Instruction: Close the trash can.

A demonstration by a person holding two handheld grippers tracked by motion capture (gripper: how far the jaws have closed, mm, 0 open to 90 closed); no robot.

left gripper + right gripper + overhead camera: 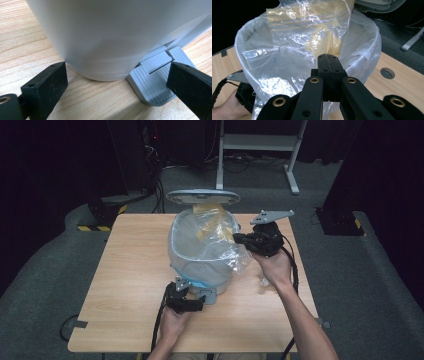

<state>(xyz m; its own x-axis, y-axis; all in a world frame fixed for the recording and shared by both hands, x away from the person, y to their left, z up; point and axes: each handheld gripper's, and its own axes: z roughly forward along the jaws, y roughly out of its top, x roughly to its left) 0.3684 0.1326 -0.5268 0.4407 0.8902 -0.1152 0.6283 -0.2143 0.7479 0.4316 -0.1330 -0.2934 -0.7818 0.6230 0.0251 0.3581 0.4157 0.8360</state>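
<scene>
Bin point(202, 257) holds clear plastic liner point(287, 57); right gripper point(328, 65) jaws together, left gripper point(117, 82) jaws apart at its base.

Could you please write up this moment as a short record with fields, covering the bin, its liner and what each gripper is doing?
Bin: white pedal bin on the wooden table, lid raised.
Liner: clear plastic bag draped over the bin's rim.
Pedal: grey ribbed pedal at the bin's foot.
Left gripper: jaws open, low at the bin's base, one jaw over the pedal.
Right gripper: jaws shut at the bin's rim; whether bag film is pinched cannot be told.
</scene>
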